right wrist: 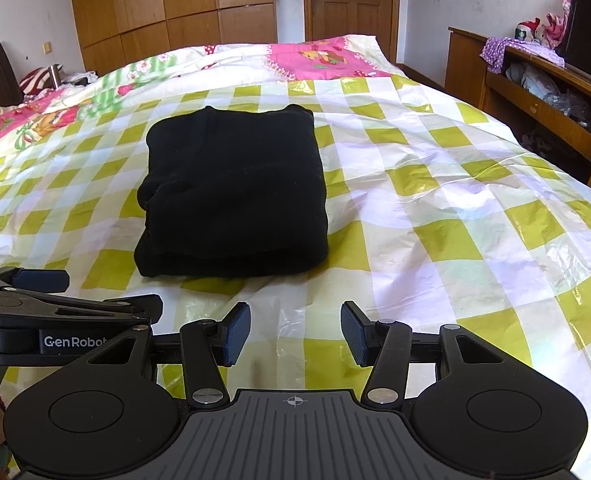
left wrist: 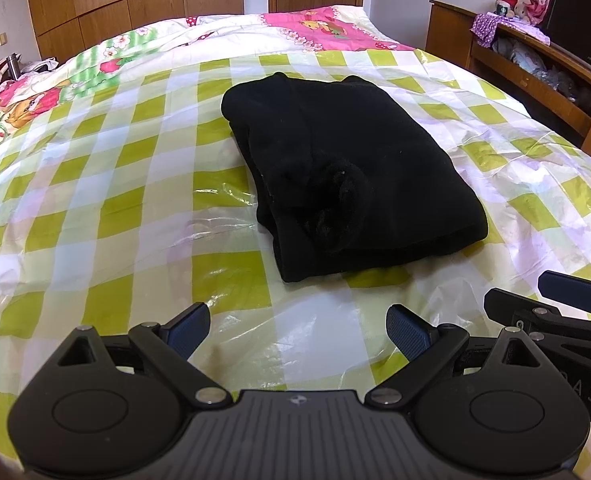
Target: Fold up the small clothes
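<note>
A black garment [left wrist: 347, 168] lies folded into a thick rectangle on the green-and-white checked plastic sheet [left wrist: 95, 184] over the bed; it also shows in the right wrist view [right wrist: 231, 196]. My left gripper [left wrist: 297, 332] is open and empty, held above the sheet in front of the garment. My right gripper [right wrist: 295, 334] is open and empty, also in front of the garment. The right gripper shows at the right edge of the left wrist view [left wrist: 535, 300], and the left gripper shows at the left edge of the right wrist view [right wrist: 43, 280].
A pink cartoon quilt [right wrist: 315, 58] covers the far end of the bed. A wooden shelf unit [right wrist: 543, 108] with clothes and a dark screen stands on the right. Wooden wardrobes [right wrist: 175, 4] and a door [right wrist: 347, 0] are at the back.
</note>
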Available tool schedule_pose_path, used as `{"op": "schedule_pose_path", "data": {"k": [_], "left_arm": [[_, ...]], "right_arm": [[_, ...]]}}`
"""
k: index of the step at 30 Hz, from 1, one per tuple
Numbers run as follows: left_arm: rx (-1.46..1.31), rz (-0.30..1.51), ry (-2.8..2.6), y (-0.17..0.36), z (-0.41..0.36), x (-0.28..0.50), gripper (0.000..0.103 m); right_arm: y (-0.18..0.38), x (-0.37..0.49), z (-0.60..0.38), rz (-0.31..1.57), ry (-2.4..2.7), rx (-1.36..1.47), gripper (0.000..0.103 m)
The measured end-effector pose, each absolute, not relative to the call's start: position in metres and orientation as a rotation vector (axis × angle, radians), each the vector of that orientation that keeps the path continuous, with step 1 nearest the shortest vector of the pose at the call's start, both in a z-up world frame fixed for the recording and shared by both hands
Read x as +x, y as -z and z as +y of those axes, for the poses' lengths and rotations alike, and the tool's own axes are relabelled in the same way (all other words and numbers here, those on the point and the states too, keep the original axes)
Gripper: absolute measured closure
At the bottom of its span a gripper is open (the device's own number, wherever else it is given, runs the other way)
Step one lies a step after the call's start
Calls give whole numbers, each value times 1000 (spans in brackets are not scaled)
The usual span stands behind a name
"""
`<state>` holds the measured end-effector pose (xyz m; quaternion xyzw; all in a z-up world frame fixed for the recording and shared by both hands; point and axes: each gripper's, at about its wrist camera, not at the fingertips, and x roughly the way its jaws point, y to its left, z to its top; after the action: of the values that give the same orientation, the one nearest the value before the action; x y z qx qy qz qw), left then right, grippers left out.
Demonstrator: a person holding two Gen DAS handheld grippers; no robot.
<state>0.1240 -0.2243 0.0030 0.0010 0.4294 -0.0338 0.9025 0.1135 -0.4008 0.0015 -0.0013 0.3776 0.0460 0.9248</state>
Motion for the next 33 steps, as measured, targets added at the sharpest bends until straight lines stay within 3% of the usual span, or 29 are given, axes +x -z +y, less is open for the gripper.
{"op": "schedule_pose_path", "data": {"k": [33], "left_arm": [[13,892,33,-1,-223,124,0]], "right_arm": [[-2,119,-391,788,-59,-48,53]]}}
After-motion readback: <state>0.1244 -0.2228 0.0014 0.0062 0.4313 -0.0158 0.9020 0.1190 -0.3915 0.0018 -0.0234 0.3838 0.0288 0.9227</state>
